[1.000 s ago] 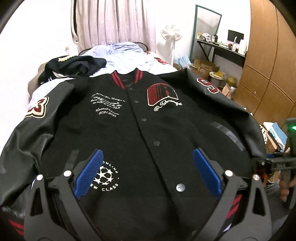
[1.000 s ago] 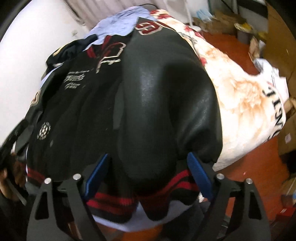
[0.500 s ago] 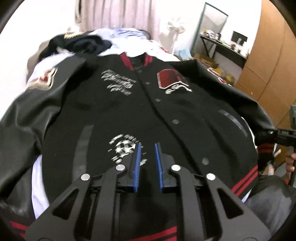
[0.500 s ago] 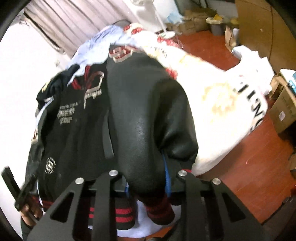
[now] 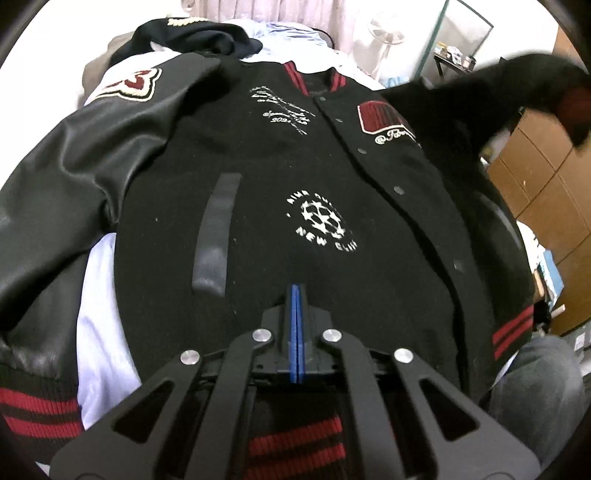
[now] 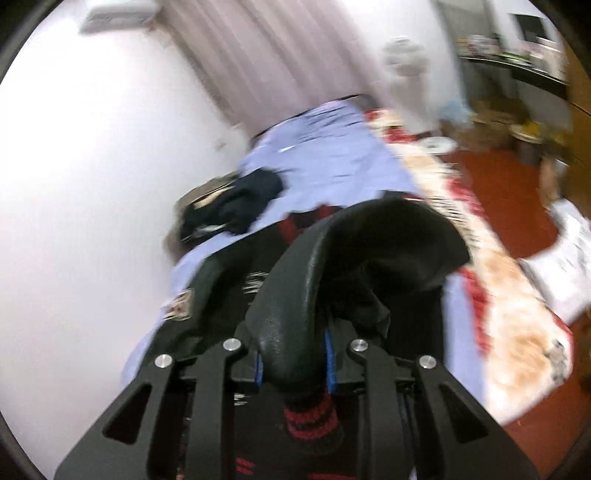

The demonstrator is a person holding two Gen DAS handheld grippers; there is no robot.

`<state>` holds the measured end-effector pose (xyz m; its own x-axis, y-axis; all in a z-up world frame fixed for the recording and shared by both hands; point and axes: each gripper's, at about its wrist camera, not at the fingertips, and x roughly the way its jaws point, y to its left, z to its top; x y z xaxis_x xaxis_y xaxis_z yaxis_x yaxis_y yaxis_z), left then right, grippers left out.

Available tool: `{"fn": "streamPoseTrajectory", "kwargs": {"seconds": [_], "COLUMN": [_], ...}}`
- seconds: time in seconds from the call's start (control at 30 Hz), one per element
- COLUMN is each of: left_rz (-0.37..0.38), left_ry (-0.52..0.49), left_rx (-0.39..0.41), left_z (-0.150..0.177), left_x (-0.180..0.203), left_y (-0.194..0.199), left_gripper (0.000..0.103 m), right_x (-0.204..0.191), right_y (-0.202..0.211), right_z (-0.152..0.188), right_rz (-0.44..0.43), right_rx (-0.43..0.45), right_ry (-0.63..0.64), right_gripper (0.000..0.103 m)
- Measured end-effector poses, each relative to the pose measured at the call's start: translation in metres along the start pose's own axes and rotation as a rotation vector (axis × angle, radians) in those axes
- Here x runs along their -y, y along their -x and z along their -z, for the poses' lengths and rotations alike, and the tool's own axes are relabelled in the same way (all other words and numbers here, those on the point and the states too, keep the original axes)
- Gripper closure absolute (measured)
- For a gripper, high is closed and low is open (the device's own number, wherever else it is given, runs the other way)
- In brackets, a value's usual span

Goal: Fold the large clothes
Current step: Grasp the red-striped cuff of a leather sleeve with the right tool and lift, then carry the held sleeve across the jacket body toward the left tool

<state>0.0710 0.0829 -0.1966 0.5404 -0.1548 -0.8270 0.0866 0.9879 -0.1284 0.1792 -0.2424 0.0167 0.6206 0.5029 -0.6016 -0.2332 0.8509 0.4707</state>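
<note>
A black varsity jacket with red-striped cuffs and white logos lies face up on the bed. My left gripper is shut, its blue pads pressed together low on the jacket's front above the hem; I cannot tell if it pinches fabric. My right gripper is shut on the jacket's right leather sleeve near the striped cuff and holds it lifted over the jacket. That raised sleeve shows blurred at the upper right of the left wrist view.
A dark garment lies bunched at the head of the bed on the pale blue sheet. A fan, mirror and wooden wardrobe stand to the right. A floral blanket hangs off the bed's right edge above the red floor.
My left gripper closed fully and moved down toward the hem. My right gripper closed on the right sleeve and lifted it up and inward over the jacket.
</note>
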Motion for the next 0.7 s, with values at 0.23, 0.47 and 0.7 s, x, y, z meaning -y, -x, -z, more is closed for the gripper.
{"fn": "streamPoseTrajectory", "kwargs": {"seconds": [0.23,0.47,0.7], "left_rz": [0.058,0.109,0.075], "left_ry": [0.112,0.219,0.224], "left_rx": [-0.056,-0.082,-0.086], "left_z": [0.006,0.012,0.009], "left_x": [-0.015,-0.026,-0.018], "left_y": [-0.020,-0.031,-0.032], "left_gripper": [0.103,0.103,0.103], "right_x": [-0.086,-0.134,-0.134], "right_y": [-0.107,-0.250,-0.340], "right_z": [-0.020,0.017,0.064], "right_rz": [-0.133,-0.158,-0.099], "right_rx": [-0.116,-0.371,-0.550], "right_ry": [0.094,0.137,0.120], "right_gripper": [0.080,0.080,0.080]}}
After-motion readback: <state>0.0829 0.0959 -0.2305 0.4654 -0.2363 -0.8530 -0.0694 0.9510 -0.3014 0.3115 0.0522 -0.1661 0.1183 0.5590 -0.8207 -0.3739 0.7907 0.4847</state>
